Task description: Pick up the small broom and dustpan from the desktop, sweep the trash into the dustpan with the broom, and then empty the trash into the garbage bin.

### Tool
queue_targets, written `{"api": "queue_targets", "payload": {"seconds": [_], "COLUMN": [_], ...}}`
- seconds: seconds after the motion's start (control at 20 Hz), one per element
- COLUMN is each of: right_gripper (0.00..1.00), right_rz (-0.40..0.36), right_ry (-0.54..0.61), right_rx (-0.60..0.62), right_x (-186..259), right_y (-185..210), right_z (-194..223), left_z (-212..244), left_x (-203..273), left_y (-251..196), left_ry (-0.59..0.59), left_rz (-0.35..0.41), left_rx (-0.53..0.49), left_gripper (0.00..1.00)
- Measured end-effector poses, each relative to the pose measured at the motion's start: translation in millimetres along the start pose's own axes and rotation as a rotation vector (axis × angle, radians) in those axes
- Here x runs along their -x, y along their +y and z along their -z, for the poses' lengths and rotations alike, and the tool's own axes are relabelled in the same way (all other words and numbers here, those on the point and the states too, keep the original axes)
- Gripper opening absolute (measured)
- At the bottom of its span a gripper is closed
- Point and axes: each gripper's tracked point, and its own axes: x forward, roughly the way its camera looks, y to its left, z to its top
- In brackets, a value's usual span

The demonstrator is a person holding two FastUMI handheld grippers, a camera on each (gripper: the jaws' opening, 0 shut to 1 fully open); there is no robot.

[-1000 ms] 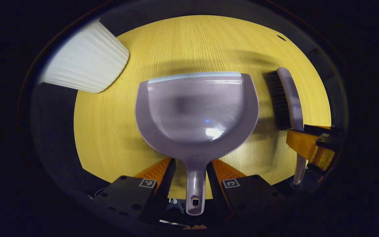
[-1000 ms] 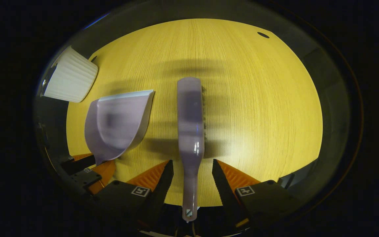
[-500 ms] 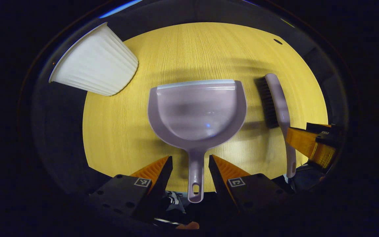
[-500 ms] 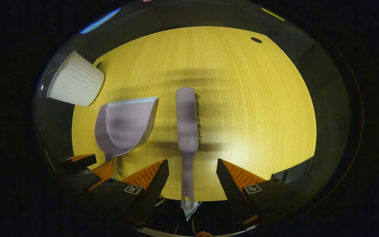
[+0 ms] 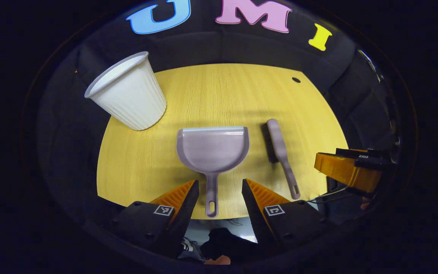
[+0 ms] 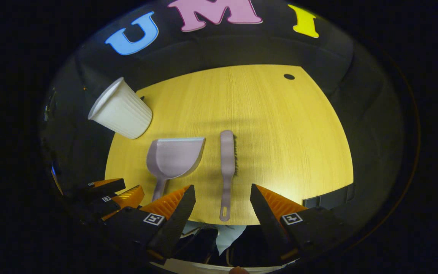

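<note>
A grey-lilac dustpan [image 5: 212,150] lies flat on the yellow wooden table [image 5: 222,95], its handle pointing toward me. My left gripper [image 5: 219,186] hovers open, back from the table's near edge, with the handle's end in line with the gap and untouched. To the dustpan's right lies the small broom [image 5: 278,150], bristles facing the pan. My right gripper [image 6: 222,190] is open too, lined up with the broom [image 6: 227,163] and clear of its handle. The dustpan [image 6: 173,158] is left of the broom there. A white ribbed garbage bin [image 5: 127,91] stands at the table's far left.
The right gripper [image 5: 350,171] is at the right edge of the left gripper view, and the left gripper [image 6: 105,192] at the lower left of the right gripper view. A small dark hole [image 6: 289,76] marks the table's far right corner. The bin [image 6: 120,108] sits near the left edge.
Both grippers have pulled back and up from the table, so dustpan and broom look smaller and farther. Both tools lie where they were. The booth's wall has come into view.
</note>
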Motion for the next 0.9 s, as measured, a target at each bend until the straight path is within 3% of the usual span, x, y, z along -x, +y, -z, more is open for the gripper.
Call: {"api": "queue_targets", "payload": {"seconds": [0.3, 0.45, 0.6, 0.75, 0.9], "right_gripper": [0.95, 0.95, 0.95, 0.94, 0.94], "right_rz": [0.088, 0.119, 0.144, 0.138, 0.149], "right_ry": [-0.388, -0.618, -0.898, -1.084, -1.115], "right_rx": [0.078, 0.135, 0.240, 0.286, 0.291], "right_x": [122.1, 189.4, 263.1, 322.2, 320.7], "right_y": [-16.6, -33.7, -59.3, -77.2, -66.0], "right_z": [-29.7, -49.6, -75.5, -89.1, -76.6], "left_z": [-54.1, -70.3, -59.6, -32.1, -10.2], "left_x": [118.4, 199.7, 267.4, 329.4, 361.7], "left_y": [-15.2, -34.8, -46.0, -67.3, -94.6], "left_ry": [-0.470, -0.714, -0.946, -1.047, -1.083], "left_rz": [0.056, 0.089, 0.037, -0.044, -0.107], "left_rx": [-0.077, -0.064, 0.022, 0.032, -0.023], "left_gripper": [0.70, 0.69, 0.69, 0.68, 0.69]}}
